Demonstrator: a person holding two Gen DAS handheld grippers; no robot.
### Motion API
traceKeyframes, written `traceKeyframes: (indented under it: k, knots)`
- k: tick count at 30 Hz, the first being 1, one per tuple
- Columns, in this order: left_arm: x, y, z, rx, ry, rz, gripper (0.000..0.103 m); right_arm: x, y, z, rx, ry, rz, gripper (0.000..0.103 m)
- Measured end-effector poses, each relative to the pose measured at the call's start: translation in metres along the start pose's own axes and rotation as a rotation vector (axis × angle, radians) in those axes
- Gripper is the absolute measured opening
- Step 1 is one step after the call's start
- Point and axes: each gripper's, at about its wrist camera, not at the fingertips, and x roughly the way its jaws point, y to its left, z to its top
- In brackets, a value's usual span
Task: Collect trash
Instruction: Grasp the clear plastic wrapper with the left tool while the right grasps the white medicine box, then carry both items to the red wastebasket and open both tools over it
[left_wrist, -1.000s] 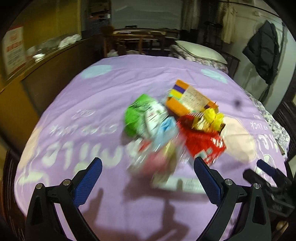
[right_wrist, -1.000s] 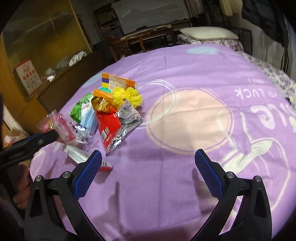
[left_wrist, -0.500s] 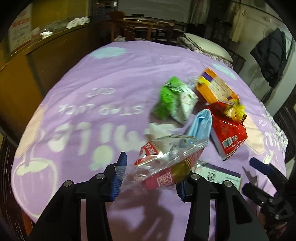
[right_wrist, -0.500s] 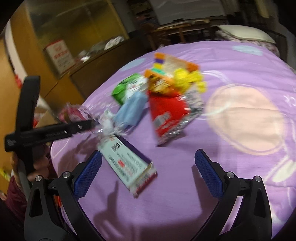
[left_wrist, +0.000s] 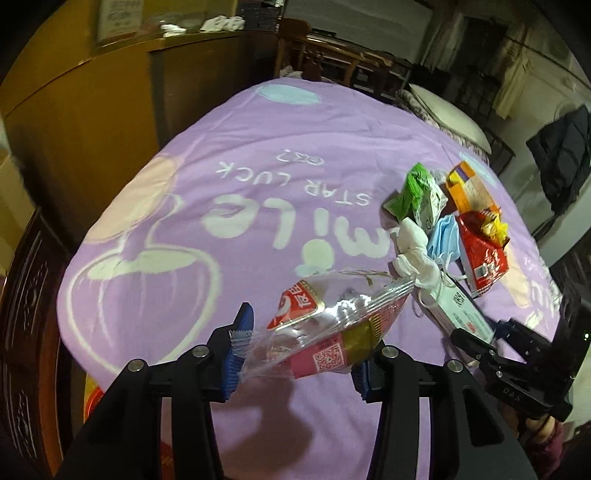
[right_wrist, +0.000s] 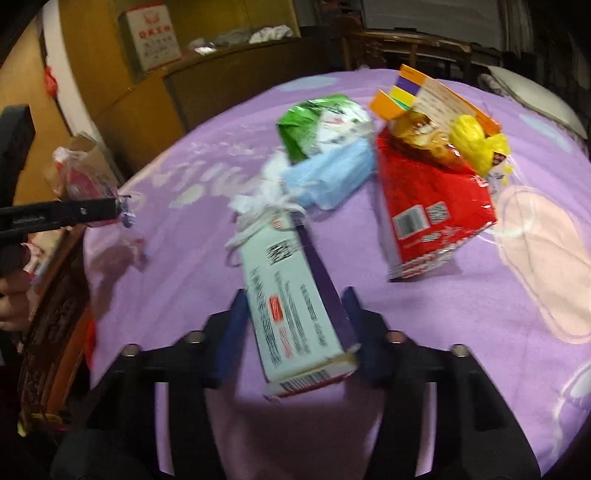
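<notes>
Left wrist view: the left tool (left_wrist: 297, 345) is clamped on a clear snack wrapper (left_wrist: 332, 325) with red and gold print, held clear of the purple blanket (left_wrist: 229, 177) covering the bed. Right wrist view: the right tool (right_wrist: 295, 325) has just been closing, and its blue pads now press both sides of a long white and purple box (right_wrist: 295, 306), whose far end lies by a wad of white tissue (right_wrist: 266, 192). Beyond that box sits the remaining trash: a blue face mask (right_wrist: 332, 177), a green packet (right_wrist: 314, 122), a red bag (right_wrist: 432, 206), an orange box (right_wrist: 428, 96) and a yellow bundle (right_wrist: 476, 144).
</notes>
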Motion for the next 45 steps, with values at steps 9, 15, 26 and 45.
traceKeyframes:
  k: [9, 15, 26, 45]
  knots:
    - [-0.068, 0.034, -0.024, -0.021, -0.076, 0.018, 0.047, -0.051, 0.046, 0.002, -0.035, -0.092, 0.079, 0.041]
    - [-0.104, 0.078, -0.057, -0.055, -0.079, 0.077, 0.047, -0.076, 0.096, -0.002, -0.108, -0.100, 0.163, 0.041]
    - [-0.105, 0.183, -0.142, -0.192, 0.045, 0.175, 0.055, -0.047, 0.207, -0.009, -0.279, 0.042, 0.284, 0.041]
    - [-0.099, 0.258, -0.196, -0.248, -0.018, 0.360, 0.083, 0.081, 0.364, -0.041, -0.530, 0.398, 0.356, 0.044]
